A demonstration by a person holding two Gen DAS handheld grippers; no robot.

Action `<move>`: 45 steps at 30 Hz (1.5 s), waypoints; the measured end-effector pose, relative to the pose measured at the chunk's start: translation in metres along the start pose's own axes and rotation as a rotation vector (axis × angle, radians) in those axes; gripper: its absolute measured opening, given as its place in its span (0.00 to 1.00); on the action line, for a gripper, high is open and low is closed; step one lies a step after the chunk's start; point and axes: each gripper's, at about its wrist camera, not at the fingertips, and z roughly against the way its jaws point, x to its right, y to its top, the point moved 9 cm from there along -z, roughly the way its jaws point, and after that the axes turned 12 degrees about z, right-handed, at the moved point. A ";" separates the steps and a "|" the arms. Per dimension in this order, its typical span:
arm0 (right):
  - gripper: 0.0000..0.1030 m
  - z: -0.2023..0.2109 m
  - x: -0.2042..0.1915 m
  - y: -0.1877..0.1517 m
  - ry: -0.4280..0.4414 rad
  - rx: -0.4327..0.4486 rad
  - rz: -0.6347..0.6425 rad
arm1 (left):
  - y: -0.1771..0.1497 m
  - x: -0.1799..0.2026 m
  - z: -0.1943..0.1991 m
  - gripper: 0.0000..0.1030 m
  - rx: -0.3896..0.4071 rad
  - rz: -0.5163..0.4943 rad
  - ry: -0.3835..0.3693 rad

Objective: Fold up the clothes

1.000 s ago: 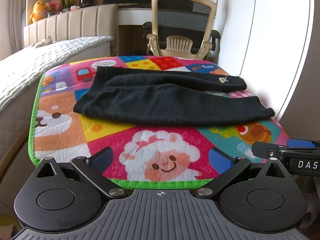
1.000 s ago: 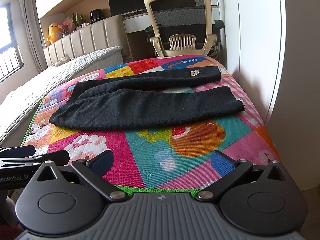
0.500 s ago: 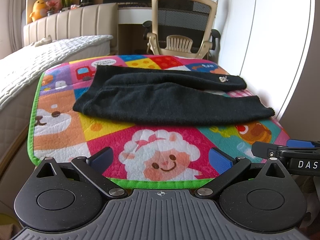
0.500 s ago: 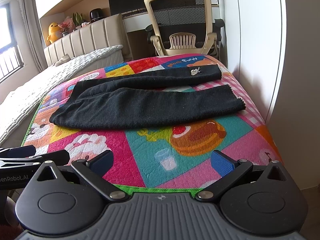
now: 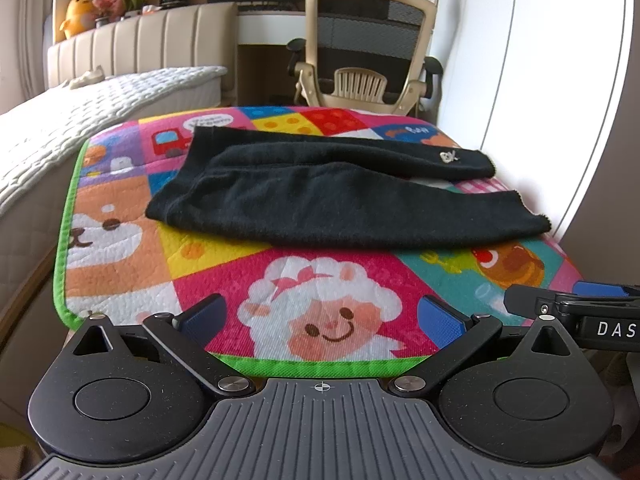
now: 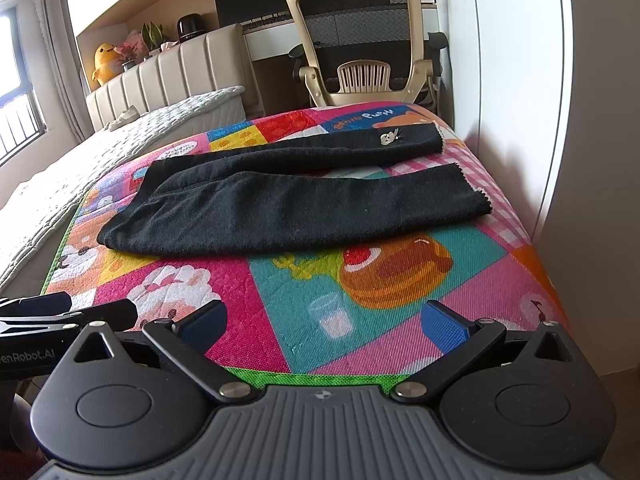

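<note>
A pair of black trousers lies flat across the far half of a colourful cartoon mat, waist to the left, both legs stretching right. A small white emblem marks the far leg. My left gripper hovers open over the mat's near green edge, nothing between its blue pads. My right gripper is open too, at the same near edge further right. Both stand well short of the trousers. Each gripper shows at the side of the other's view.
A white quilted bed runs along the left. A beige mesh office chair and a desk stand behind the mat. A white wardrobe wall closes in the right side.
The views have tilted and shifted slightly, most in the right wrist view; the trousers have not moved and both grippers stay open.
</note>
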 end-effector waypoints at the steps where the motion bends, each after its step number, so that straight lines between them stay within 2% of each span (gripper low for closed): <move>1: 1.00 0.000 0.000 0.000 0.000 -0.001 -0.001 | 0.000 0.000 0.000 1.00 -0.001 0.001 0.000; 20: 1.00 -0.005 0.000 -0.004 0.011 -0.021 -0.013 | -0.001 -0.003 -0.004 1.00 -0.016 0.013 -0.004; 29: 1.00 -0.021 0.008 -0.002 0.076 -0.050 -0.047 | 0.001 -0.002 -0.016 1.00 -0.034 0.001 -0.017; 40: 1.00 -0.051 0.028 0.015 0.050 -0.008 -0.038 | 0.008 -0.004 -0.051 1.00 -0.086 0.000 -0.014; 45: 1.00 -0.062 0.036 0.032 0.061 0.045 -0.036 | 0.028 -0.004 -0.069 1.00 -0.067 0.015 -0.012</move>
